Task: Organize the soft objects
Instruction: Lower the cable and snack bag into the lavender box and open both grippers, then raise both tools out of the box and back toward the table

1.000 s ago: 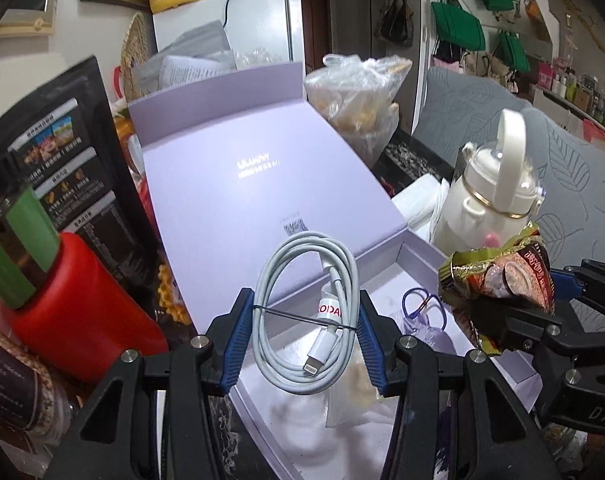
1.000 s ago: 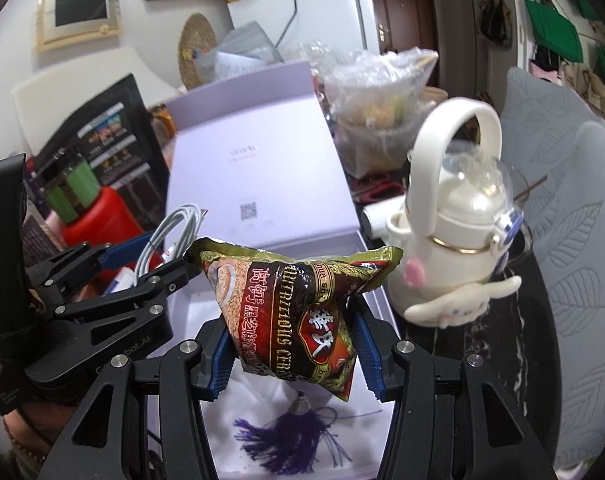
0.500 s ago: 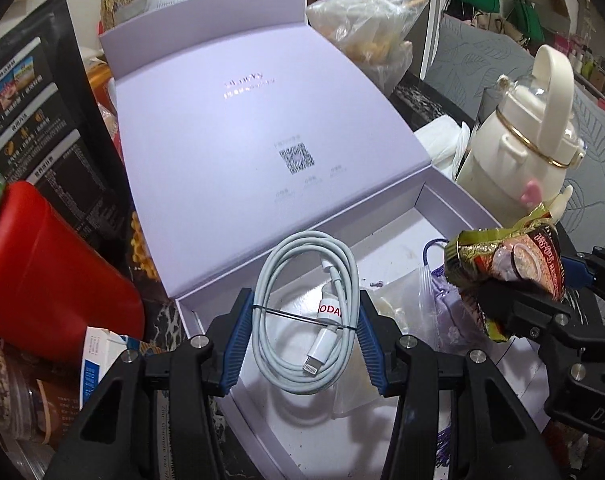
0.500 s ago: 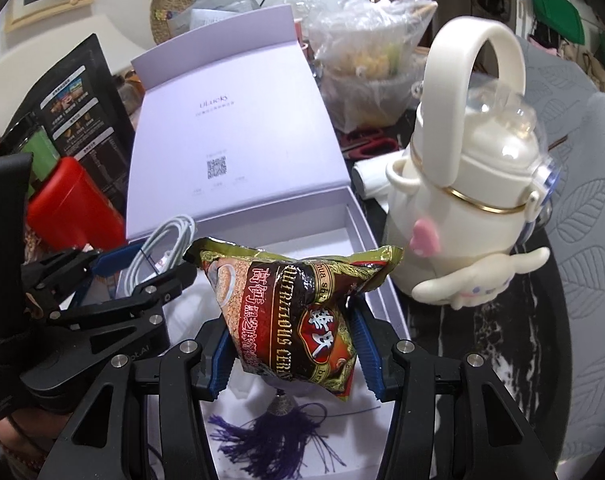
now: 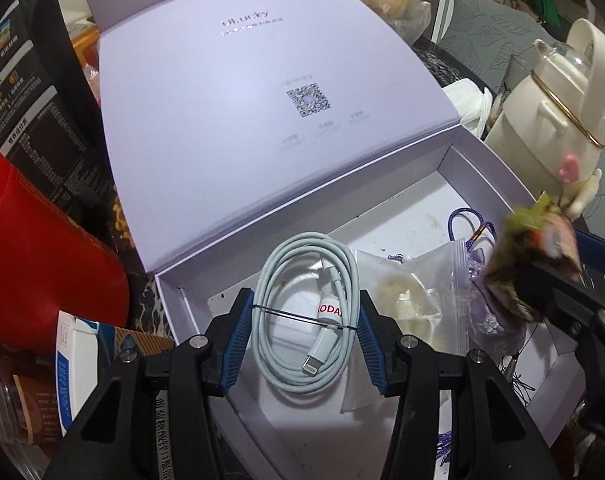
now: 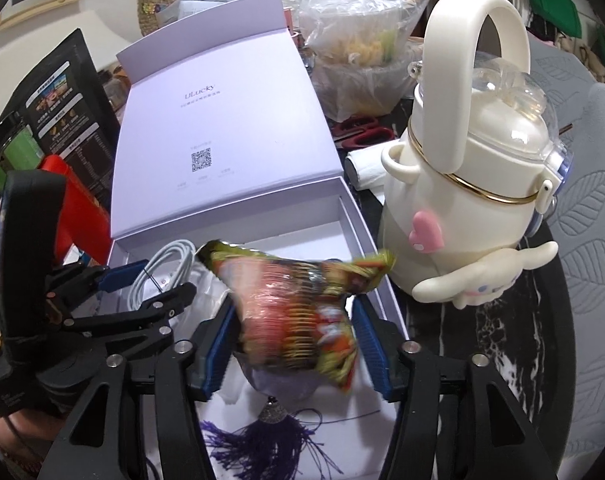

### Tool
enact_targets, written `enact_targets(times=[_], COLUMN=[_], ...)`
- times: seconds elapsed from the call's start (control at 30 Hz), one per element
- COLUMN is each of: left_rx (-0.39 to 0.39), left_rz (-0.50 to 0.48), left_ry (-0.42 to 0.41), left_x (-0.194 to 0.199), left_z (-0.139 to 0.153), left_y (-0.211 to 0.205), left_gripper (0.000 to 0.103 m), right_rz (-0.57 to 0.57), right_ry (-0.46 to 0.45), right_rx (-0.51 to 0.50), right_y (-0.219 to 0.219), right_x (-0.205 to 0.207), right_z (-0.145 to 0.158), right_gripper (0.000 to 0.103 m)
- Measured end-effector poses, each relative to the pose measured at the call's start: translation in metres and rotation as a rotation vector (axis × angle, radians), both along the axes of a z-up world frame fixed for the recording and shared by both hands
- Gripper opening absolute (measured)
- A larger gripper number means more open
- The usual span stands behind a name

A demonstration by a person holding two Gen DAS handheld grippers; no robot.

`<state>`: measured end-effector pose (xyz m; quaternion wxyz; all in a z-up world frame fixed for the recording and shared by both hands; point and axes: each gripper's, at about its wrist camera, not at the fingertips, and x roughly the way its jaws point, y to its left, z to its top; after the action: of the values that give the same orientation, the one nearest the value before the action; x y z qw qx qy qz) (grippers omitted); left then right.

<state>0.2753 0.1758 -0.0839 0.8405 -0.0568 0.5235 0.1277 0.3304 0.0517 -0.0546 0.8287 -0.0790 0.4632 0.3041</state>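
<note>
My left gripper (image 5: 304, 330) is clamped on a coiled white cable (image 5: 308, 312), smooth rubbery loops cinched by a thin black tie, its ribbed blue pads (image 5: 238, 344) pressing the coil from both sides. It hangs over the near left part of the lavender box (image 5: 174, 296), a matte cardboard tray with a hinged lid (image 5: 242, 92) lying open and tilted away at the far side.

My right gripper (image 6: 292, 340) has just been opening its jaws; the crinkly foil snack packet (image 6: 294, 312) sits between them, blurred, with a gap showing at the right pad (image 6: 368, 344), so they stand apart, not squeezing it. The packet is over the box's near right part, just above a purple tassel (image 6: 262, 440) with a small metal cap, fine threads splayed on the white floor.

In the box between the grippers lies a clear zip bag (image 5: 414, 292), glossy and wrinkled, holding something pale.

To the right, on the dark marbled tabletop (image 6: 502, 340), stands a cream plastic jug (image 6: 474, 200), rounded, with a looped handle and gold band. A red carton (image 5: 42, 240) sits left.
</note>
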Motion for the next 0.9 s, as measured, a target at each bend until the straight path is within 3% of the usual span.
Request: enact_targets(times=[0.13, 0.2, 0.27, 0.6, 0.9], left_rx=[0.02, 0.039, 0.035, 0.014, 0.044], left_rz=[-0.001, -0.002, -0.01, -0.04, -0.052], left_ry=[0.0, -0.008, -0.033, -0.095, -0.192], left_x=[0.002, 0.003, 0.001, -0.008, -0.032], left_z=[0.001, 0.004, 0.01, 0.033, 0.073], left_y=[-0.002, -0.003, -0.005, -0.015, -0.027], left_gripper=[0.055, 0.077, 0.083, 0.083, 0.083], right_rz=[0.007, 0.011, 0.012, -0.02, -0.044], right_ry=[-0.019, -0.039, -0.056, -0.087, -0.134], right_rx=[-0.012, -0.024, -0.035, -0.028, 0.007], right_y=[0.0, 0.0, 0.0, -0.015, -0.031], right_x=[-0.002, -0.004, -0.006, -0.016, -0.032], right_z=[0.004, 0.008, 0.011, 0.029, 0.056], right_gripper=[0.068, 0.068, 0.068, 0.068, 0.068])
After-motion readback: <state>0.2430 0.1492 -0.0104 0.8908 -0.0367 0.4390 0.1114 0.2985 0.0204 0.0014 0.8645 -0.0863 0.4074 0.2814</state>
